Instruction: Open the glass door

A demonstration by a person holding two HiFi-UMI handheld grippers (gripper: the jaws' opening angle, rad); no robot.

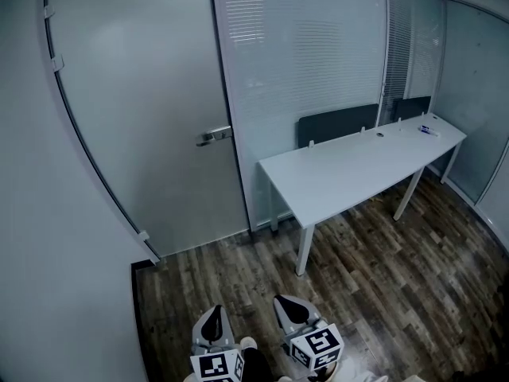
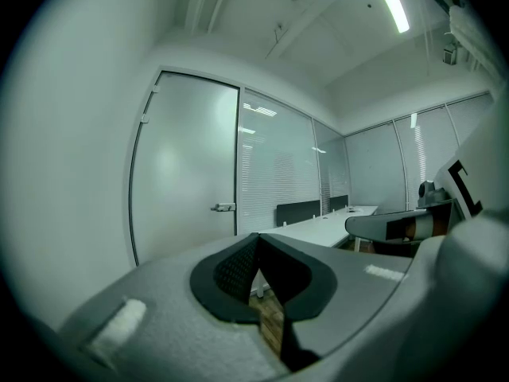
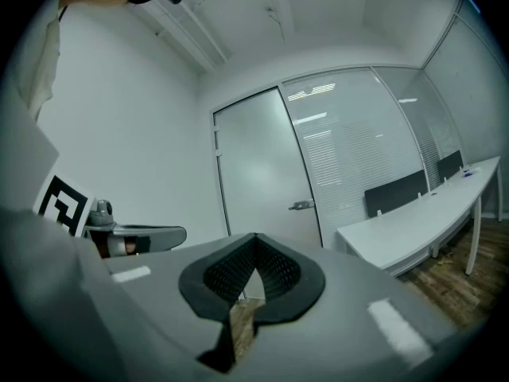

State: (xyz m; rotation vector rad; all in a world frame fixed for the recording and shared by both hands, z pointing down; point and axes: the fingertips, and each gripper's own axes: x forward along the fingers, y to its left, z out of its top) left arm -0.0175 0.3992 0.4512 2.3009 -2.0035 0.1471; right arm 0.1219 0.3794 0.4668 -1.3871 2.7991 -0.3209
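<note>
the frosted glass door is seen shut in its frame at the far left of the room, its metal lever handle set on the right edge beside a glass partition lined with blinds. a white worktop is placed to the right, with a small object at its far end. the left hand-held gripper and the right hand-held gripper are held well apart from the door over the wooden floor, each with jaws pressed together on nothing.

The glass door stands left of the table.
</note>
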